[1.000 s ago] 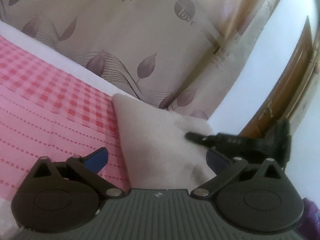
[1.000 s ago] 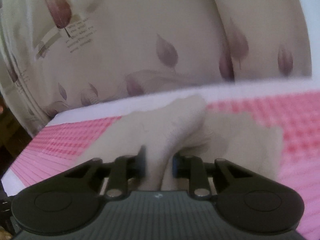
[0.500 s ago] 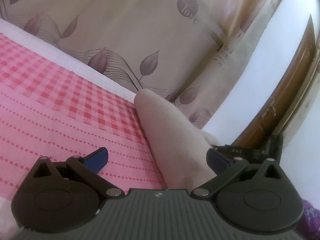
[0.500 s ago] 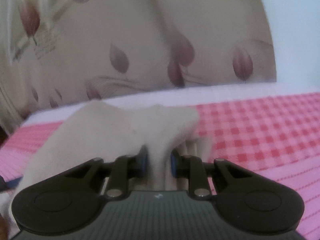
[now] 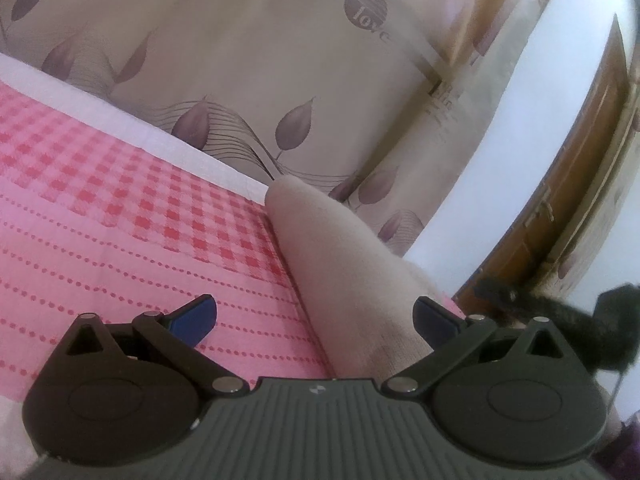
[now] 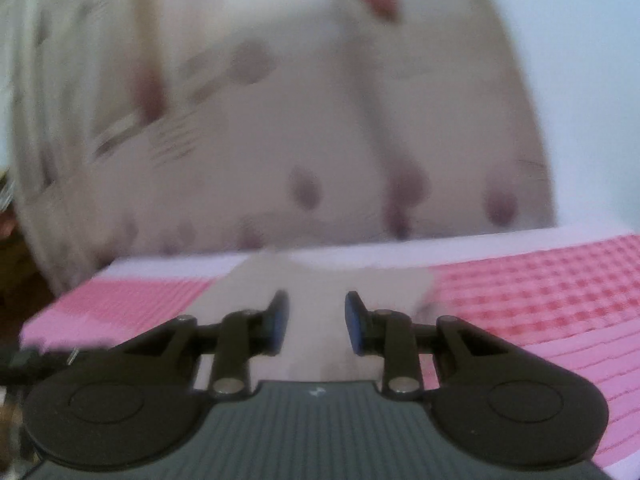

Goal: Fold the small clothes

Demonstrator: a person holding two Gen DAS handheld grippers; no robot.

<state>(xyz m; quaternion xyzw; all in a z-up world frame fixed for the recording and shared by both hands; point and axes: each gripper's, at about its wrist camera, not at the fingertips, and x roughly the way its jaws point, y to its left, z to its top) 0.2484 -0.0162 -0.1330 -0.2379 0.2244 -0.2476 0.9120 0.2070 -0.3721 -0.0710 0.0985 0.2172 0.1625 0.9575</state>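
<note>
A small beige garment (image 5: 340,264) lies folded into a narrow strip on the pink checked bedspread (image 5: 120,208). My left gripper (image 5: 314,316) is open, its blue-padded fingers wide apart, with the garment's near end between them but not pinched. In the blurred right wrist view the same garment (image 6: 320,280) lies flat on the bedspread (image 6: 540,292). My right gripper (image 6: 316,320) is open just above its near edge, holding nothing. The other gripper's black body (image 5: 560,320) shows at the left wrist view's right edge.
A cream curtain with purple leaves (image 5: 280,80) hangs behind the bed's far edge. A white sheet border (image 5: 140,128) rims the bedspread. A brown wooden door (image 5: 580,168) stands at the right.
My right gripper has opened and let go of the garment, which now lies flat. The garment has gone from a wide sheet to a narrow folded strip. My left gripper stayed open.
</note>
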